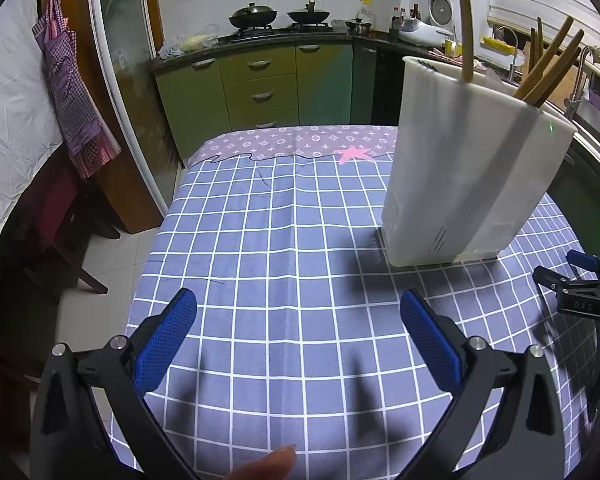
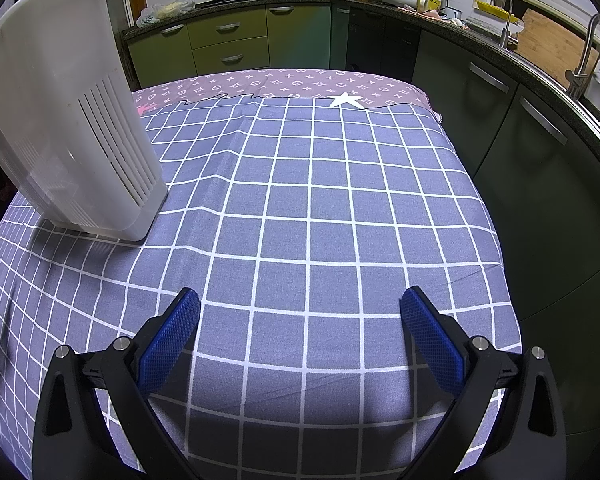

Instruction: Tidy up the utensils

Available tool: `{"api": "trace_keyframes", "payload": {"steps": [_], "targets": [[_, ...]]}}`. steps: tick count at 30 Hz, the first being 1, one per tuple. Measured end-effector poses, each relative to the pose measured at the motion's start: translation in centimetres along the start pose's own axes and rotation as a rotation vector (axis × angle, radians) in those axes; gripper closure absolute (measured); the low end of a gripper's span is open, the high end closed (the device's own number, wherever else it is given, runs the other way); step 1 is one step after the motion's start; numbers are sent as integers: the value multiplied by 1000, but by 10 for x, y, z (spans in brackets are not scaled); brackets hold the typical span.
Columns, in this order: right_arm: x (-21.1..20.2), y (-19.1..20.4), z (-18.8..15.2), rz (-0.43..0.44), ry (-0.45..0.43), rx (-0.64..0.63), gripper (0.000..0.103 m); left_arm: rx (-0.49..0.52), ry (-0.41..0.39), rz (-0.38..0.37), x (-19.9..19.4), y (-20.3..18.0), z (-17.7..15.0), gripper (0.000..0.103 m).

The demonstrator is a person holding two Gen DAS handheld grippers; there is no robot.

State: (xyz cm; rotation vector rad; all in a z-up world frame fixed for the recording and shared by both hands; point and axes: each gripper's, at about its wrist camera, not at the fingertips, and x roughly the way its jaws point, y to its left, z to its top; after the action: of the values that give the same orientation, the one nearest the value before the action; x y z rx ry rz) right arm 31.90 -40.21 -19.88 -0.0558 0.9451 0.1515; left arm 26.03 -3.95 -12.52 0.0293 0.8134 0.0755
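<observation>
Left tongs (image 1: 298, 312): spread wide, empty, above the checked cloth (image 1: 284, 240) | Right tongs (image 2: 300, 310): spread wide, empty, over the desk (image 2: 340, 200) | White utensil holder (image 1: 464, 168): upright on the cloth, at the desk's right in the left view | Wooden utensils (image 1: 552, 64): handles up inside the holder.
</observation>
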Motion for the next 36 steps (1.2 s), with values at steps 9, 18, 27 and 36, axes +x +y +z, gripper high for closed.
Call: {"api": "trace_keyframes", "payload": {"steps": [9,18,27,36], "targets": [[0,0,0,0,0,0,4,-12,-21,-38,-14,1,-1,6],[0,0,0,0,0,0,4,-1,-103,-57,-57,-2,5,6],[0,1,0,0,0,0,4,10,-126,-70,-73,-9,7,6],[0,0,0,0,0,0,4,15,-126,-75,-75,-11,7,6]]}}
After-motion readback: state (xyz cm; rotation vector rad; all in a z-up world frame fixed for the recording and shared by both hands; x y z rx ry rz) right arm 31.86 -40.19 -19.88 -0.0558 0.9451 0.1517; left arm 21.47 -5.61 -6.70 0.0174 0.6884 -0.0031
